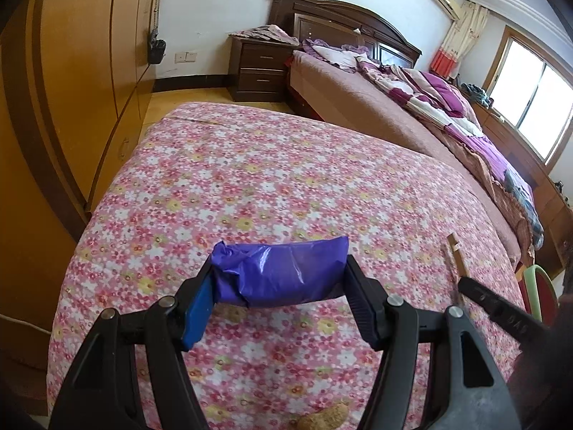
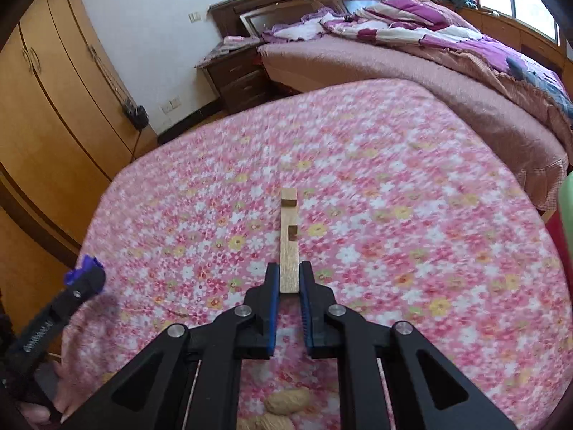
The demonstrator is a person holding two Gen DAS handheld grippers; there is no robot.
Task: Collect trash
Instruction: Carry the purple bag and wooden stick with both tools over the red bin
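Note:
My left gripper (image 1: 279, 276) is shut on a folded purple plastic bag (image 1: 283, 272) and holds it above the pink floral cloth (image 1: 250, 179). My right gripper (image 2: 289, 283) is shut on a notched wooden stick (image 2: 289, 240) that points forward over the same cloth (image 2: 358, 179). In the left wrist view the stick (image 1: 456, 254) and the right gripper's finger (image 1: 497, 308) show at the right. In the right wrist view the left gripper (image 2: 86, 276) with a bit of purple bag shows at the far left. Peanut shells lie on the cloth below the grippers (image 1: 326, 419) (image 2: 286, 403).
A wooden wardrobe (image 1: 71, 107) stands along the left. A bed (image 1: 412, 107) with purple bedding and a dark nightstand (image 1: 258, 71) stand behind the floral surface. A green and red chair back (image 1: 537, 294) is at the right edge.

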